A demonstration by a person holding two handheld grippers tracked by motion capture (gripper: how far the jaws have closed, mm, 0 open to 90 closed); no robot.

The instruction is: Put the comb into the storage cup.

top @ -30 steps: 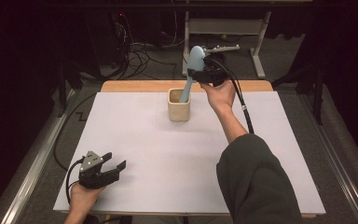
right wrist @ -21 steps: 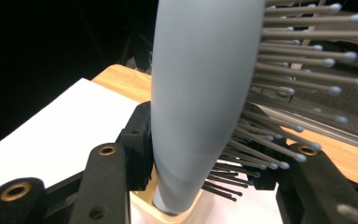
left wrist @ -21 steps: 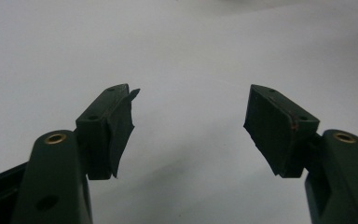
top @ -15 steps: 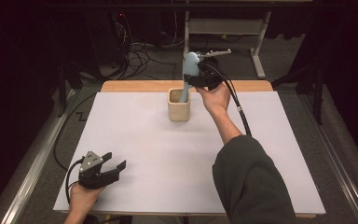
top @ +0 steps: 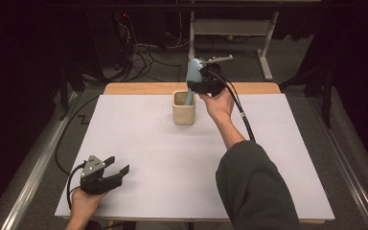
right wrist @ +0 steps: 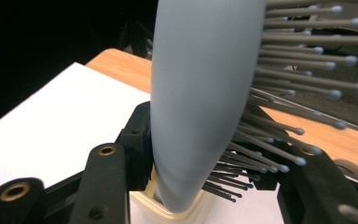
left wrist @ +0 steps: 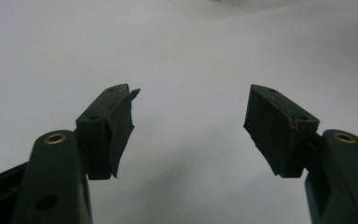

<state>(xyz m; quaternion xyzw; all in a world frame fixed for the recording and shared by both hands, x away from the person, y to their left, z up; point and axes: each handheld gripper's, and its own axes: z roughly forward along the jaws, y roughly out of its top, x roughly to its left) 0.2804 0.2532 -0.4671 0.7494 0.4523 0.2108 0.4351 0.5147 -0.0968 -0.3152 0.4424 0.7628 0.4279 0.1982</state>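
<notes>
One hairbrush (top: 192, 76), pale blue smooth plastic with thin ball-tipped bristles, is pinched at the base of its head by the right gripper (top: 197, 86), its handle already down inside the cream cup (top: 183, 108) near the middle of the far edge of the white table (top: 278, 158). To finish well, I think it should go straight down, bristles away from the rim, before letting go. The left gripper (top: 117, 171) rests with jaws spread and empty near the near left corner

White sheet (top: 139, 143) covers wooden table (top: 139, 88); cables (top: 143, 55), perhaps, behind.
</notes>
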